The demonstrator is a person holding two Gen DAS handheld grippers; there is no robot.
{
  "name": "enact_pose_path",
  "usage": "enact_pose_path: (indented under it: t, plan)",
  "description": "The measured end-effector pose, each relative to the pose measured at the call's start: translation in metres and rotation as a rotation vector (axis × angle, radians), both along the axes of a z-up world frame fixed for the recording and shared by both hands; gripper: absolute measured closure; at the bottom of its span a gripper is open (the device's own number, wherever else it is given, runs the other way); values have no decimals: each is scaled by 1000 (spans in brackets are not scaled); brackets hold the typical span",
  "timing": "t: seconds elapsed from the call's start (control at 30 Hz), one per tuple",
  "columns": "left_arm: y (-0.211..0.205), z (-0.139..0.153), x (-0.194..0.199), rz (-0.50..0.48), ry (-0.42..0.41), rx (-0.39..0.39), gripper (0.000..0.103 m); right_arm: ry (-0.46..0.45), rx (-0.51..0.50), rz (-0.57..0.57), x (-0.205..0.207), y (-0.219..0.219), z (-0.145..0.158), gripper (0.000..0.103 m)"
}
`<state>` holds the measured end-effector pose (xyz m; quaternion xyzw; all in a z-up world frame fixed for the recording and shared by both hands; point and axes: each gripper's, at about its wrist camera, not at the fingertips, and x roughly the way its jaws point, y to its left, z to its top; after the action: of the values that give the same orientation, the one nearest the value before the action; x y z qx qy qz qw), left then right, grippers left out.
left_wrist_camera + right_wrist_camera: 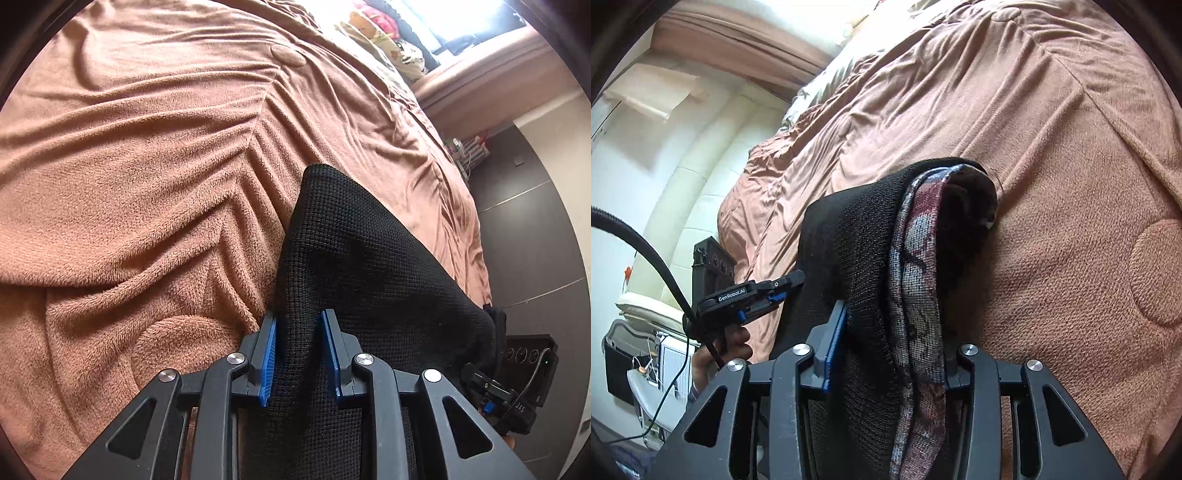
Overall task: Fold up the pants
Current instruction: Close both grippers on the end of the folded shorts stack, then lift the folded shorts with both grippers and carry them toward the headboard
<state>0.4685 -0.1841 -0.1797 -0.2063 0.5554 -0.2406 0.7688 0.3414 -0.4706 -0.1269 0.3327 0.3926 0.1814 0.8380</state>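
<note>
Bunching up between the blue pads of the left gripper (299,354), the black pants (354,258) fill the near middle of the left wrist view; the jaws stand a little apart with the knit cloth gathered between them, the left pad against the fabric, though whether the right pad presses on it cannot be told. From there the garment rises as a dark peak over the bed (147,155), hanging near the bed's right edge. Low at the right of that view, part of the right gripper (498,391) shows beside the cloth.

Seen from the right wrist, the right gripper (890,354) has its jaws closed on a thick fold of the pants (857,240), black outside with a patterned grey-and-maroon inner face turned up along the fold. The left pad lies against the black layer; the right pad is hidden behind the cloth. At the left of this view the left gripper (783,286) reaches to the pants' edge, a hand (731,347) beneath it.

Farther off, a rumpled pinkish-brown fleece blanket (1052,129) covers the bed, with bright clutter at its far end.
</note>
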Motion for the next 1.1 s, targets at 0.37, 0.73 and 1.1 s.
enact_pose_path:
  t: [0.37, 0.73, 1.1]
  plan:
    - [0, 21, -3, 8, -83, -40, 94, -24, 8, -9, 5, 3, 8, 69]
    - [30, 88, -39, 51, -203, -107, 94, -156, -22, -1, -30, 27, 50, 72]
    - [79, 170, -100, 143, -362, -139, 94, -334, -75, 46, -82, 66, 105, 75]
